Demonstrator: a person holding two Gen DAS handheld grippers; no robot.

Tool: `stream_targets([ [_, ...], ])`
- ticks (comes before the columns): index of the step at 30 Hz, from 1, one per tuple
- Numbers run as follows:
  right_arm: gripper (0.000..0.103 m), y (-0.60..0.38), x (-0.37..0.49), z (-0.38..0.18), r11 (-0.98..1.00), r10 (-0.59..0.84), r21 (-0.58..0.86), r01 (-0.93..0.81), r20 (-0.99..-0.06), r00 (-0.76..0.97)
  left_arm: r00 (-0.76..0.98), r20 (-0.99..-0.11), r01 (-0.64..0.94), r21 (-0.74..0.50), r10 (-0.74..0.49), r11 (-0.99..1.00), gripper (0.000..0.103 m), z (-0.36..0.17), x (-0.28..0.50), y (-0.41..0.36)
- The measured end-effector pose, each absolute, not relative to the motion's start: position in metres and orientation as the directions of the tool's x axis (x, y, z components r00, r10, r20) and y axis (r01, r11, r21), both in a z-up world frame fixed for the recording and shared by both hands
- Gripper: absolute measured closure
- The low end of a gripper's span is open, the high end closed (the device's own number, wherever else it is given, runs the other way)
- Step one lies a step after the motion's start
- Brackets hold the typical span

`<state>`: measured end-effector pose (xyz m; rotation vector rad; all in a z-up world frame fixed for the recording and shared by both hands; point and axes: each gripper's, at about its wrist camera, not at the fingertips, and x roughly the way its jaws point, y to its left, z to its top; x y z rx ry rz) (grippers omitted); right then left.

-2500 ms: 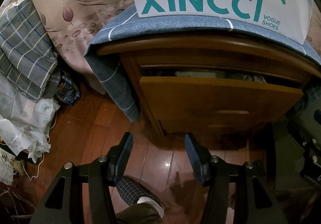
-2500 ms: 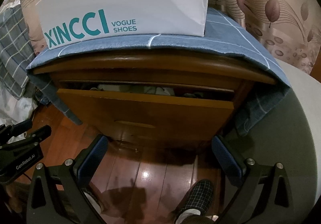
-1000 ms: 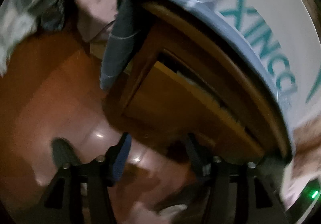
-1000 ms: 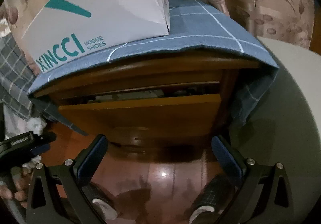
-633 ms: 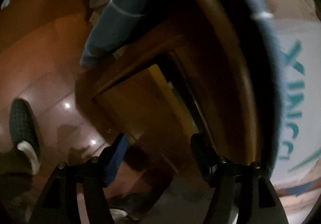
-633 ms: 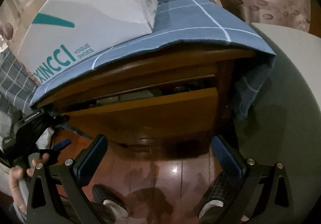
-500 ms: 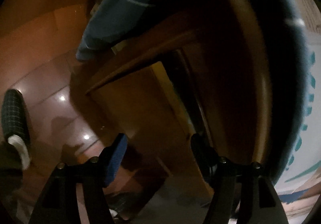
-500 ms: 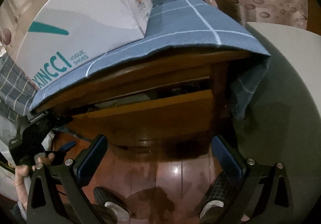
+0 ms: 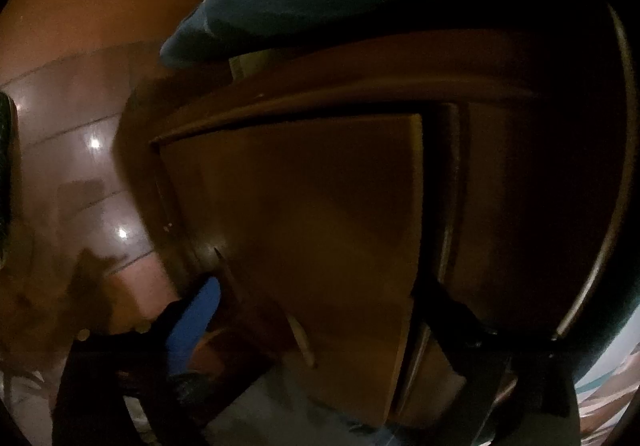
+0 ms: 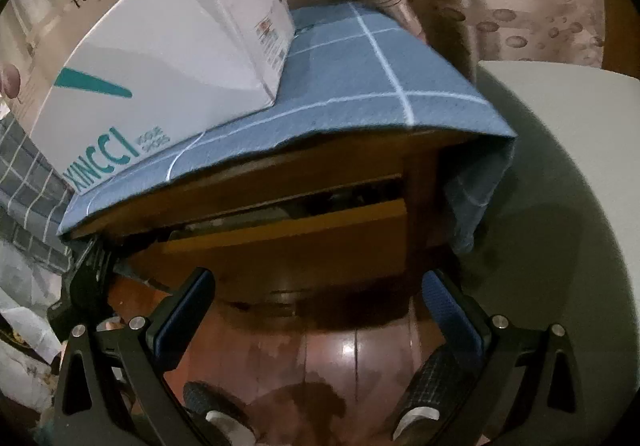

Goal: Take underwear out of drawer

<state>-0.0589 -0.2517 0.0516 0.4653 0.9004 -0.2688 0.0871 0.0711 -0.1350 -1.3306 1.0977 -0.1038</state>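
Left tongs (image 9: 316, 310), rolled sideways since a second ago, are opening wide astride the drawer front (image 9: 304, 214), nothing gripped. Right tongs (image 10: 316, 310) are hovering wide and empty below the part-open drawer (image 10: 288, 230); underwear is lying unseen inside, awaiting a wider opening.

Beyond the jaws, the drawer (image 10: 288, 234) front is amber-brown wood. Above it lies a blue cloth (image 10: 360, 86) with thin white grid lines, bearing a white shoebox (image 10: 168, 66) with teal lettering. Below the jaws, the floor (image 10: 344, 358) is glossy reddish-brown; the pads (image 10: 184, 318) are blue.
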Motion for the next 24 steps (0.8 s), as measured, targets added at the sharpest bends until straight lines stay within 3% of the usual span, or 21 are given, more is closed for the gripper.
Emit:
stream_targets([
  [9, 0.0, -0.261, -0.066, 0.064, 0.856, -0.185, 0.172, 0.487, -0.779, 0.599, 0.508, -0.608, -0.585, -0.763, -0.61, 0.274, 0.0, -0.153, 0.102, 0.072],
  [16, 0.0, -0.262, -0.062, 0.059, 0.859, -0.178, 0.16, 0.486, -0.797, 0.577, 0.54, -0.612, -0.559, -0.774, -0.578, 0.297, 0.0, -0.159, 0.107, 0.067],
  [20, 0.0, -0.261, -0.062, 0.058, 0.861, -0.18, 0.156, 0.484, -0.797, 0.577, 0.51, -0.698, -0.545, -0.715, -0.503, 0.438, 0.0, -0.142, 0.109, 0.066],
  [24, 0.0, -0.261, -0.062, 0.058, 0.86, -0.173, 0.163, 0.483, -0.798, 0.578, 0.483, -0.714, -0.506, -0.7, -0.507, 0.504, 0.0, -0.14, 0.106, 0.071],
])
